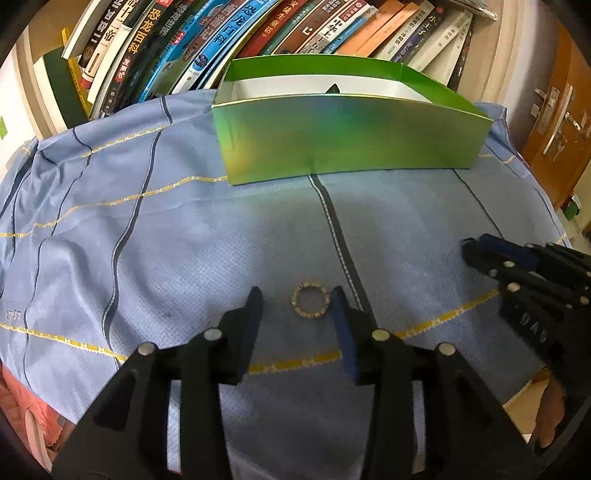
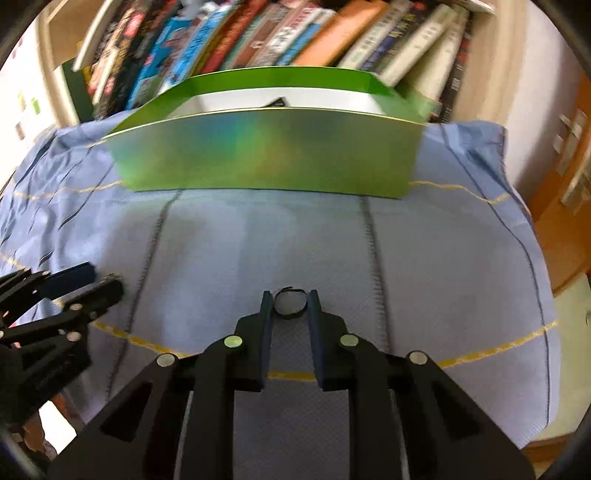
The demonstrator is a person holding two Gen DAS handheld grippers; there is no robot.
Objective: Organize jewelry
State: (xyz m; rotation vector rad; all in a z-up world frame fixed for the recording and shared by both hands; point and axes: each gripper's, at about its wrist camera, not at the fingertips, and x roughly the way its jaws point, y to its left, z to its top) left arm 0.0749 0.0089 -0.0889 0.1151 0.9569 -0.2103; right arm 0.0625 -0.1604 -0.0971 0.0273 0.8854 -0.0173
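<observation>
A gold studded ring (image 1: 310, 303) lies flat on the blue cloth (image 1: 184, 240) between the fingers of my left gripper (image 1: 296, 295). It sits close to the right finger, with a clear gap to the left one, so this gripper is open. My right gripper (image 2: 290, 297) is shut on a thin dark ring (image 2: 290, 303), which stands on edge between its pads just over the cloth (image 2: 443, 258). Each gripper shows in the other's view: the right gripper (image 1: 467, 249) at the right edge, the left gripper (image 2: 103, 280) at the left edge.
A shiny green open box (image 1: 351, 147) (image 2: 269, 155) stands at the back of the cloth, with a small dark object (image 1: 332, 88) showing over its rim. Behind it leans a row of books (image 1: 258, 33). A wooden door (image 1: 561, 122) is at the right.
</observation>
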